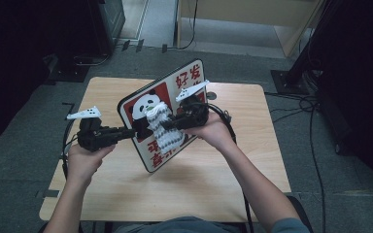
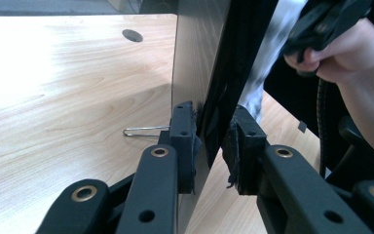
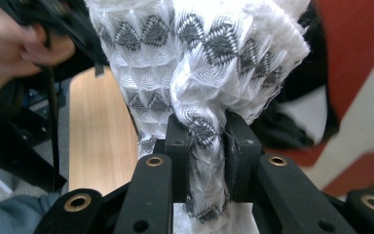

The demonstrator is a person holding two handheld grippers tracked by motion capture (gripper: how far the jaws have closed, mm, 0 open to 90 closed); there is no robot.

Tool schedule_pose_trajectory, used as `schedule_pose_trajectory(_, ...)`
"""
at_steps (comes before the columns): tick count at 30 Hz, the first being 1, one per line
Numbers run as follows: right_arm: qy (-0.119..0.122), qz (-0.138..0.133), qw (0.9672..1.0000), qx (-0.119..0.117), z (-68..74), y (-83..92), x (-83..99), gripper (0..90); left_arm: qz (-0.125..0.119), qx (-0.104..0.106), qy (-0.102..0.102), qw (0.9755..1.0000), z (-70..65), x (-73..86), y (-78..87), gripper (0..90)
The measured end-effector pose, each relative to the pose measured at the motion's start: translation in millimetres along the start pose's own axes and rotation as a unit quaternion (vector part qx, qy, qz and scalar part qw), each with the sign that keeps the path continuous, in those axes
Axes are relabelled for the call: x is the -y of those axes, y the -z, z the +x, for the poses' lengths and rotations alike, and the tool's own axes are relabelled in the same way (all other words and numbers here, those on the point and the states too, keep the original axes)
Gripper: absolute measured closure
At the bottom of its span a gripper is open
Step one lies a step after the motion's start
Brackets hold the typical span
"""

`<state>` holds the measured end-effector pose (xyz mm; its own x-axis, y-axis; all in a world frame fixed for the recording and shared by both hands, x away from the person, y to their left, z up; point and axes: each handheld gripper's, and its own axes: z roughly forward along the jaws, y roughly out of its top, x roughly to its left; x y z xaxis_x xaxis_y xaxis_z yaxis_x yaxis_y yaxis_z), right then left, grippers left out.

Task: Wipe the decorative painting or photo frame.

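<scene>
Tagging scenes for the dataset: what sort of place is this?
Probably a lab or recording room: one small wooden table on grey carpet, loose cables across the floor, dark stands around it.

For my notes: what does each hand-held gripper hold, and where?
Left hand-held gripper clamps the panda board by its edge; right hand-held gripper pinches a bunched fold of the cloth.

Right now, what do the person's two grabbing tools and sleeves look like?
Both are chunky black tools. The left tool and the right tool each carry a pale three-cornered plate on top and trail a black cable. Up close, the jaws show brass-ringed holes and frayed dark pads. A grey-blue short sleeve shows at the right arm.
</scene>
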<state>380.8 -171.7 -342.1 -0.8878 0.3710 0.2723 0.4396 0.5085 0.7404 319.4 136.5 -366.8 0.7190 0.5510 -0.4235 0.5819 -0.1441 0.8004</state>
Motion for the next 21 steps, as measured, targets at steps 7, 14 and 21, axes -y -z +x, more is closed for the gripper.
schedule_pose_trajectory(7, 0.022, -0.014, 0.9996, -0.009, 8.5, 7.0, -24.1, 76.0, -0.001, -0.003, -0.004, 1.0, -0.6, 0.6, -0.2, 76.9)
schedule_pose_trajectory(14, 0.027, -0.027, 0.9992, -0.012, 11.0, 15.6, -36.4, 76.0, -0.003, -0.007, -0.006, 1.0, -1.5, 1.2, -0.1, 77.1)
schedule_pose_trajectory(21, 0.035, -0.038, 0.9985, -0.016, 16.7, 9.7, -47.1, 76.1, -0.008, -0.011, -0.01, 0.9999, -2.6, 2.2, -0.3, 77.6)
